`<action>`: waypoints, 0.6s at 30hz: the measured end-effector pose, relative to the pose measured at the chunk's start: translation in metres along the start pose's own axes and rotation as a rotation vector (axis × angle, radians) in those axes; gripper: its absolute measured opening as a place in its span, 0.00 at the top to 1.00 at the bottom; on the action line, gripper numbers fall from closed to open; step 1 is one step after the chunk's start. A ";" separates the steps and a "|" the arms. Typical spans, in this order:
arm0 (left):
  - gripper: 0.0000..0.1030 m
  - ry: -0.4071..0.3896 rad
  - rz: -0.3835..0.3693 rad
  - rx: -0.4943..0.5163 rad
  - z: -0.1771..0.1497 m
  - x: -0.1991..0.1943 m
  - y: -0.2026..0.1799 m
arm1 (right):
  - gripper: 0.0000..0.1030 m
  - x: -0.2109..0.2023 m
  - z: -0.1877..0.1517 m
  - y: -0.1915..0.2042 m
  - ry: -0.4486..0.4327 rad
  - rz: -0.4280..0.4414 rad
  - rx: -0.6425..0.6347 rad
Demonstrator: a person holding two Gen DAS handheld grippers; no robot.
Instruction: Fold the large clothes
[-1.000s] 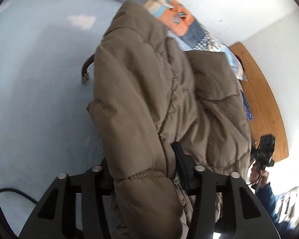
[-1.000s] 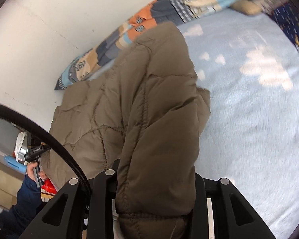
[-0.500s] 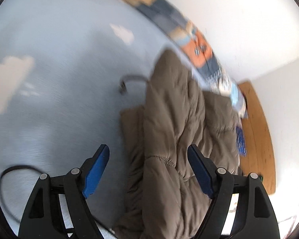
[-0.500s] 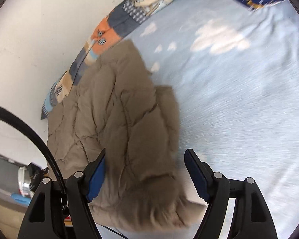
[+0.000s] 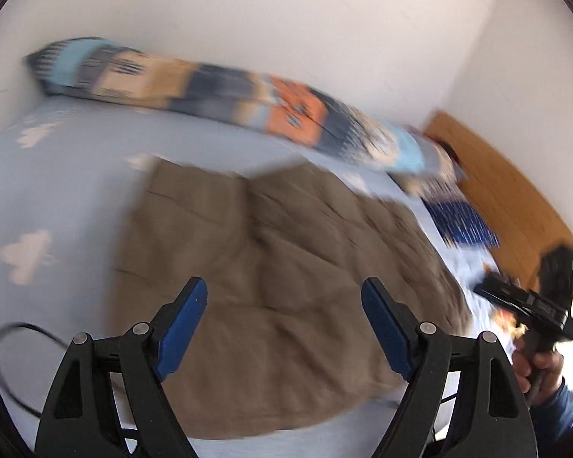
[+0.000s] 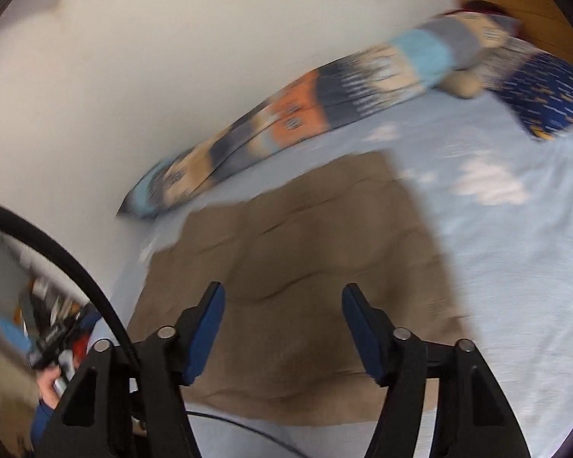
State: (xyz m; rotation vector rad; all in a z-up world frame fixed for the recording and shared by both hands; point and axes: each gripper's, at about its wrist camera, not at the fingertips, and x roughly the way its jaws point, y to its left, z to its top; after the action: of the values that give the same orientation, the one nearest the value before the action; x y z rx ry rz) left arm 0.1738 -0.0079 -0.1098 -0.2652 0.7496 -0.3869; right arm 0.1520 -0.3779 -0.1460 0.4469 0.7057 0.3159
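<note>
A brown quilted jacket (image 5: 271, 229) lies folded and flat on the light blue bed sheet (image 5: 57, 198); the right wrist view shows the same jacket (image 6: 298, 236). My left gripper (image 5: 282, 286) hovers above its near part, jaws opening, nothing between the blue pads (image 5: 183, 320). My right gripper (image 6: 282, 290) also hangs above the jacket, jaws wide apart but closing, with nothing between them. The left wrist view shows the right gripper in a hand (image 5: 542, 366) at the far right. Both views are blurred by motion.
A long patchwork pillow (image 5: 225, 91) lies along the white wall behind the jacket. A dark blue patterned pillow (image 6: 550, 103) and a wooden headboard (image 5: 508, 198) are at the bed's end. A black cable (image 6: 76, 267) arcs at the left. Cluttered shelves (image 6: 38, 305) stand beyond it.
Both grippers let go of the jacket's sleeves, which now lie across its body. Both have pulled back and risen, so the whole folded jacket and the wall show.
</note>
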 end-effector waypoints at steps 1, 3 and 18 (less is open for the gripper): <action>0.20 0.029 0.011 0.046 -0.005 0.018 -0.019 | 0.43 0.011 -0.003 0.013 0.017 0.008 -0.031; 0.20 0.051 0.059 0.113 -0.011 0.043 -0.038 | 0.46 0.035 -0.012 0.046 0.055 0.001 -0.119; 0.08 0.131 0.262 0.251 -0.038 0.114 -0.044 | 0.59 0.135 -0.036 0.053 0.247 -0.167 -0.240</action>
State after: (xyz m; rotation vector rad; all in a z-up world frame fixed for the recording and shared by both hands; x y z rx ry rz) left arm 0.2127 -0.1006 -0.1895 0.0954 0.8431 -0.2474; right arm 0.2181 -0.2648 -0.2186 0.1197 0.9280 0.2963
